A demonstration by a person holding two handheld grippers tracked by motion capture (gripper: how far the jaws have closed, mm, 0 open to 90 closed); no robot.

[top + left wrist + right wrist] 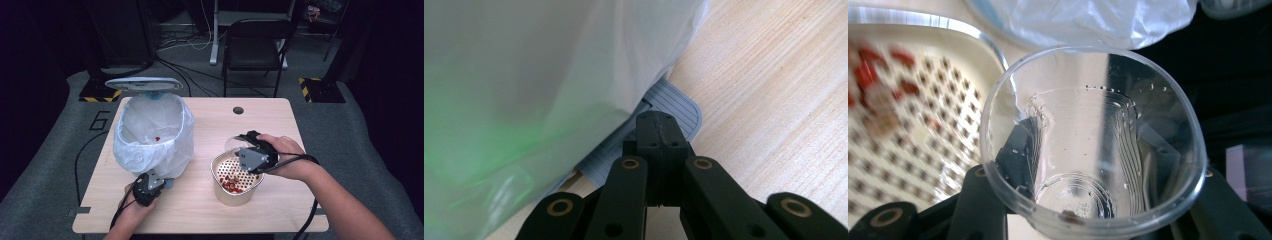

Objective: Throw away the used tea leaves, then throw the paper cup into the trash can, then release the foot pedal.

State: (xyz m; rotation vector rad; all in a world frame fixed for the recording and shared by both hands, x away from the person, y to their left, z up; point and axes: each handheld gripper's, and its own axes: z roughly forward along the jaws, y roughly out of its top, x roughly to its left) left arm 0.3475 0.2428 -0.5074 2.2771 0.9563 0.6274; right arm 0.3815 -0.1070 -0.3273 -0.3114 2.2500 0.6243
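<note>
A pedal bin [152, 132] lined with a white bag stands at the table's left, its lid [144, 83] raised and a red scrap [157, 139] inside. My left gripper [159, 183] is shut, and its tip [658, 131] rests on the bin's grey ribbed pedal [684, 107] below the bag [534, 65]. My right gripper [243, 139] is shut on a clear plastic cup [231, 145], tipped over a cream strainer bowl [222, 194] that holds red bits. In the right gripper view the wet, empty-looking cup [1088, 140] sits between my jaws, with the strainer [913, 135] to its left.
The wooden table [280, 210] has a cable hole [238, 110] at the back. Beyond the table stand a black chair [255, 45] and floor cables. Cables trail from both grippers over the front edge.
</note>
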